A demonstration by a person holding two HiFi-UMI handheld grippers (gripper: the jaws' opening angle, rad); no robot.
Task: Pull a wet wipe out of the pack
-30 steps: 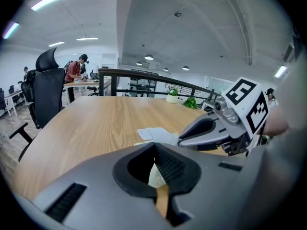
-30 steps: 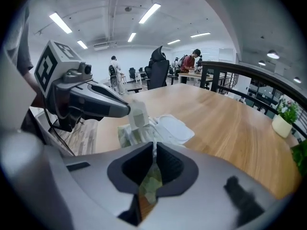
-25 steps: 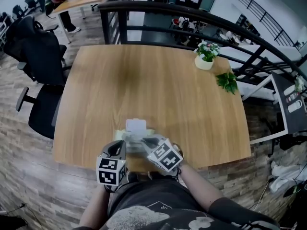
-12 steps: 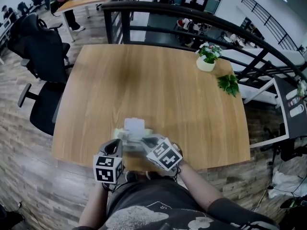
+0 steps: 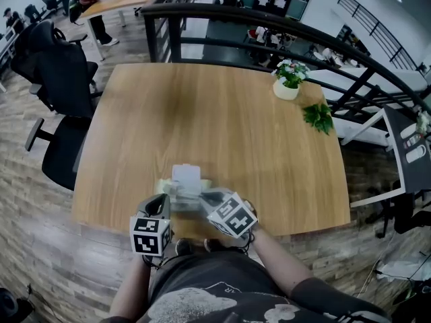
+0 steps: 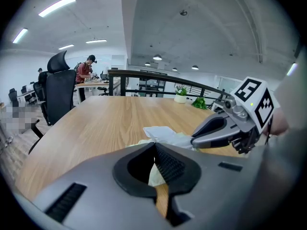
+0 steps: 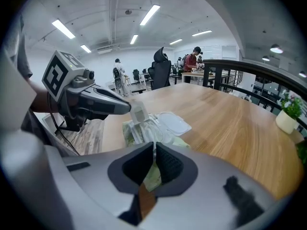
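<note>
The pack [image 5: 176,194] is a soft, pale green pouch, a little wrinkled. It lies on the wooden surface [image 5: 222,120] close to the near edge, directly before the person. Its white lid [image 5: 186,175] is folded open and rests flat on the far side. From above, the left gripper [image 5: 164,200] and the right gripper [image 5: 203,195] both reach the pack from the near side, but their bodies hide the opening. The right gripper view shows more: a small translucent white piece [image 7: 139,113] stands up at the opening, just at the tip of the left gripper; whether it is a wipe or a seal I cannot tell. In its own view the left jaws are fully together, with the pack directly behind them. The right jaws are together too, only a thin slit between the pads, above the pack's near edge. Only the head view shows the flower pot [image 5: 288,79] at the far corner.
</note>
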